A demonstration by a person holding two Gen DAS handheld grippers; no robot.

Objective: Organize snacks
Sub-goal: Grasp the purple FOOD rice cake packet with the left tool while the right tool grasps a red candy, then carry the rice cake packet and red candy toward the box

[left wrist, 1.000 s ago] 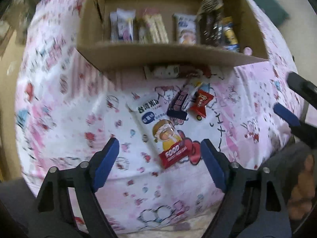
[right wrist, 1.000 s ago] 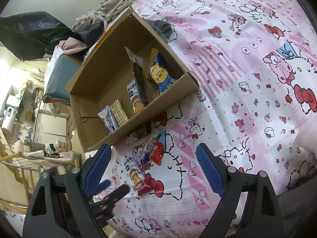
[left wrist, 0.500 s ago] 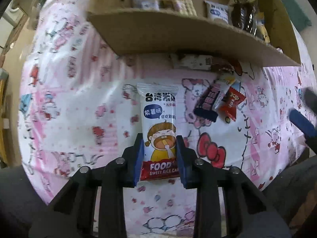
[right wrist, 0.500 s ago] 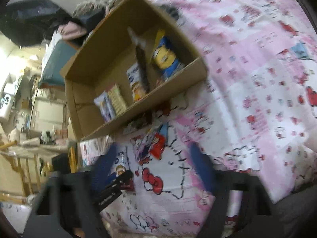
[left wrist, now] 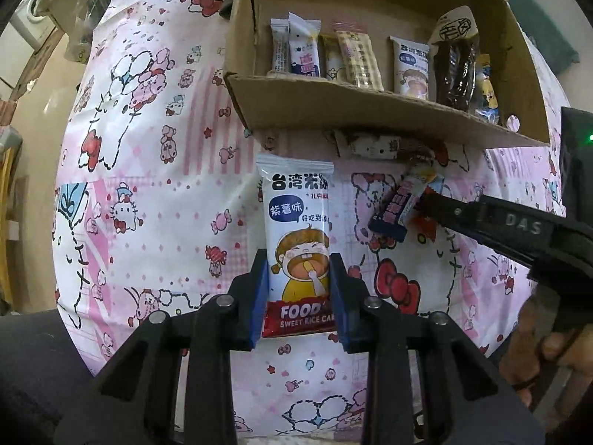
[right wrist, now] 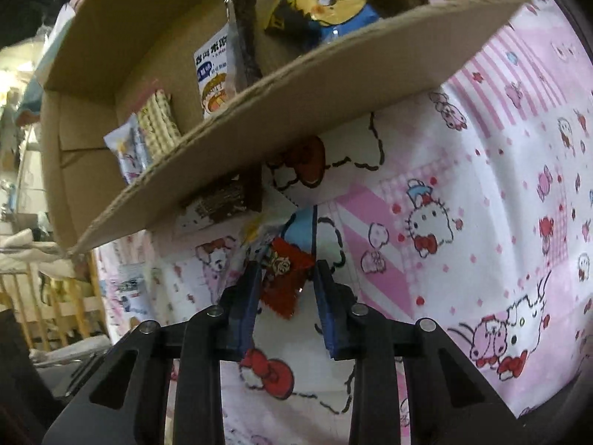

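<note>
My left gripper is shut on a white rice-cake snack packet with a cartoon child and a red bottom, held over the pink cartoon sheet. My right gripper has its blue pads close on either side of a small red snack packet; it also shows in the left wrist view. A dark blue bar lies beside the red packet. The cardboard box behind holds several snacks standing in a row.
A brown-and-white packet lies tucked under the box's front flap. The box's open front flap hangs low over the right gripper. A yellow-and-blue cartoon bag stands at the box's right end. The sheet's front edge drops off near me.
My left gripper closed on the rice-cake packet and lifted it upright toward the box. My right gripper moved in low under the box flap and narrowed around the red packet.
</note>
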